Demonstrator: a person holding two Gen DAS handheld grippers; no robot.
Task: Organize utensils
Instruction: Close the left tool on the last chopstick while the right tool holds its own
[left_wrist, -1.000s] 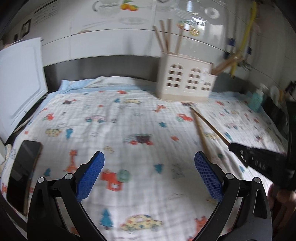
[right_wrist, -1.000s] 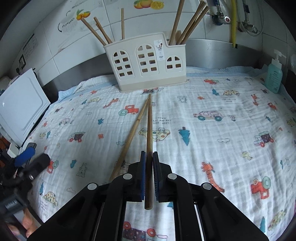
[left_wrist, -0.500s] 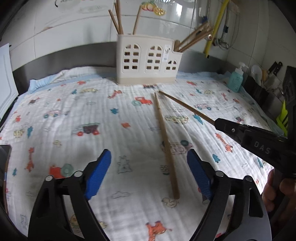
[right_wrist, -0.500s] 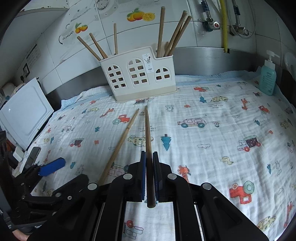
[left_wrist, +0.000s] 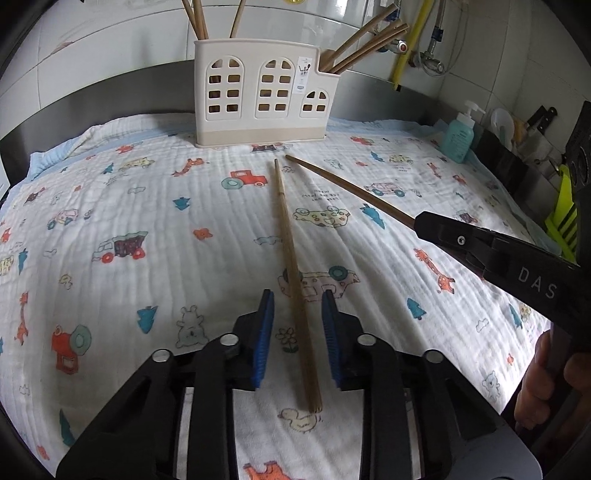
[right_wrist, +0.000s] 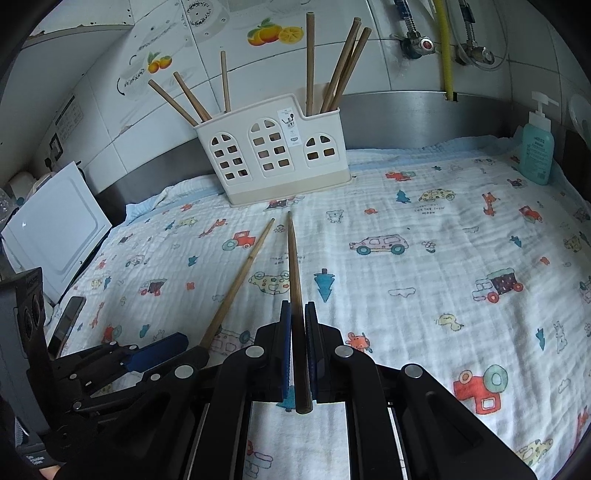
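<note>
Two chopsticks are in play on the cloth-covered tabletop, and the whole thing comes down to how the lighter one lines up with the left gripper. That light chopstick lies flat on the cloth with its long axis running almost straight away from the gripper toward the white utensil holder, thick end nearest the camera, and it sits right in the gap between the blue pads. The jaws are closing around it but the pads aren't pressing on it yet, so I'd call it bracketed, not grabbed. It's slightly off-centre, closer to the right pad.

The right gripper is clenched on the darker chopstick, which points at the holder too, tip near its base. Left hand is clearly the nearer one for the loose stick.
</note>
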